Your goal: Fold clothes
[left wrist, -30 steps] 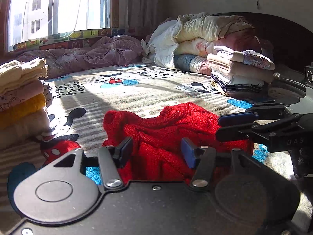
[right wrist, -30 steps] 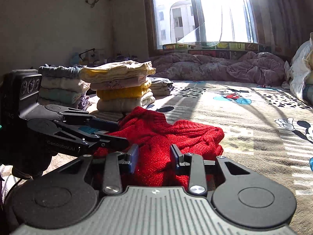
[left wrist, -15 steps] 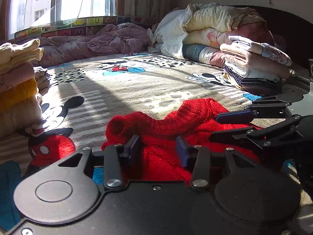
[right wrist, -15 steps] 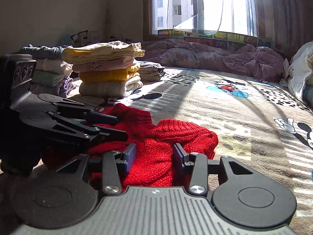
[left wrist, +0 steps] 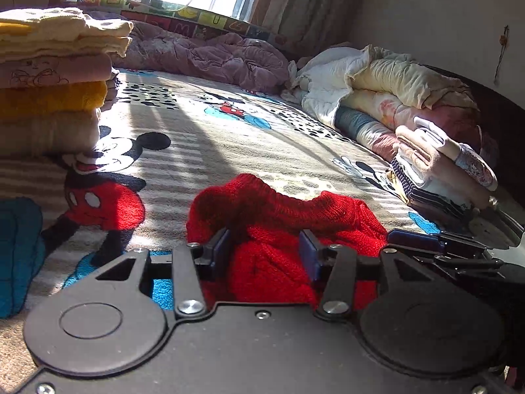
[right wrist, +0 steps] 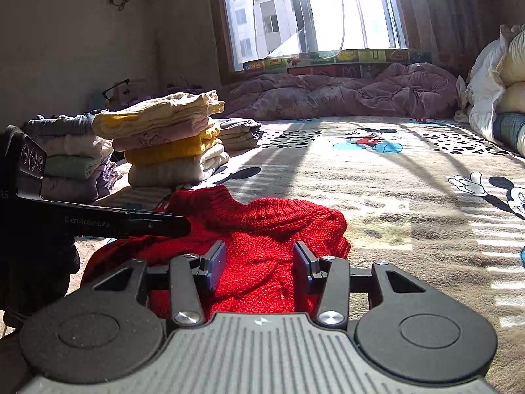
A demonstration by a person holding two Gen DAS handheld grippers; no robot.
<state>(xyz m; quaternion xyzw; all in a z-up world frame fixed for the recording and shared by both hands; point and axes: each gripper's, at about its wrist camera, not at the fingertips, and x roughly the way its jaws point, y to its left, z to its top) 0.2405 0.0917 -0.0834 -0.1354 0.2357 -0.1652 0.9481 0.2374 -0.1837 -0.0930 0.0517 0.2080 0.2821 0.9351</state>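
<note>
I am holding my left gripper (left wrist: 265, 256) low over the red knitted sweater (left wrist: 282, 226), which is lying bunched in the lower middle of the frame on the cartoon-print blanket (left wrist: 229, 144). Its fingers are standing apart with knit between them, not clamping it. My right gripper (right wrist: 259, 262) is also spread wide, with the sweater's near edge sitting between its pads in the lower centre of its view. Neither tool is gripping anything. The sweater is rumpled, with a ribbed edge humped up behind, so it is not lying folded. A stack of folded clothes (right wrist: 170, 144) is sitting at left of the right view, another stack (left wrist: 439, 170) at right of the left view. To do this well, I am judging that each gripper should be closing on one layer of edge only, well apart, so the knit spreads flat.
</note>
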